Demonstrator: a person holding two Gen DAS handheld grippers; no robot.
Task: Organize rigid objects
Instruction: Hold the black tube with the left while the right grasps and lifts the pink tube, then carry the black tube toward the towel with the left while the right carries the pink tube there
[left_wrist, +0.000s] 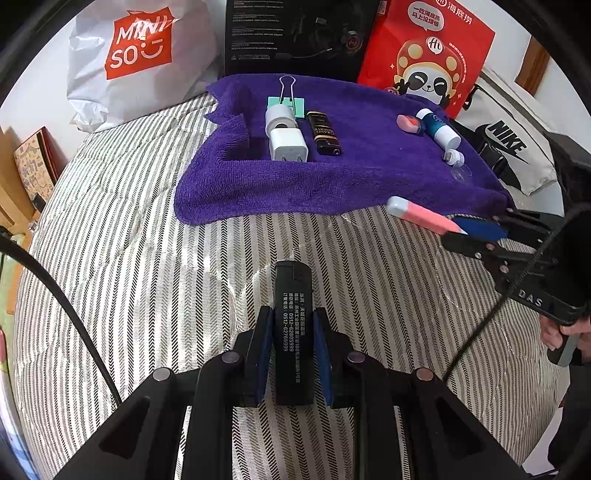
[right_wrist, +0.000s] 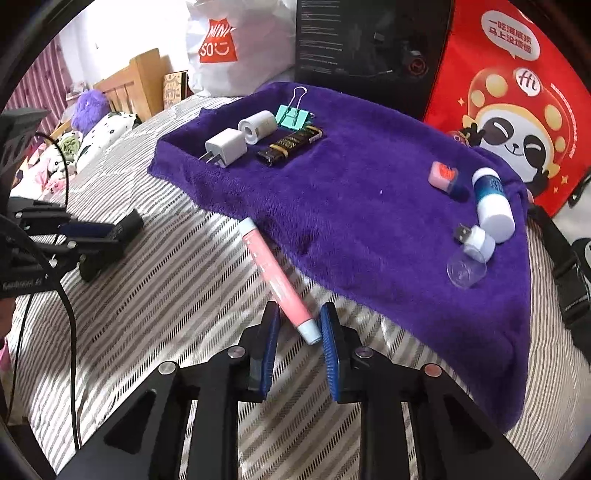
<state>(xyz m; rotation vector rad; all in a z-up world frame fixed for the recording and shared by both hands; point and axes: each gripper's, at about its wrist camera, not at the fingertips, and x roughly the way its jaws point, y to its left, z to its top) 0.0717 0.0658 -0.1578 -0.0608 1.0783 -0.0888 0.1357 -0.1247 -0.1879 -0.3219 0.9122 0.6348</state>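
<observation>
- Left wrist view: left claw (left_wrist: 291, 354) clenched on black lighter (left_wrist: 293, 332), raised above striped bed (left_wrist: 147, 277), pointing toward 12 o'clock at purple towel (left_wrist: 351, 177).
- Right wrist view: right claw (right_wrist: 299, 328) straddling blue tip of pink pen (right_wrist: 277, 277) on bed at towel's edge; pads (right_wrist: 271, 332) not visibly pressing, grip unconfirmed.
- Advised: close squarely on pen before lifting; tip grasp likely to pivot.
- Advised: set lighter beside gold-black lighter (left_wrist: 324, 133), near charger plug (left_wrist: 288, 144).

A striped quilted bed (left_wrist: 147, 295) in daylight, a wooden headboard (right_wrist: 136, 83) and white wall (right_wrist: 122, 33) behind.
</observation>
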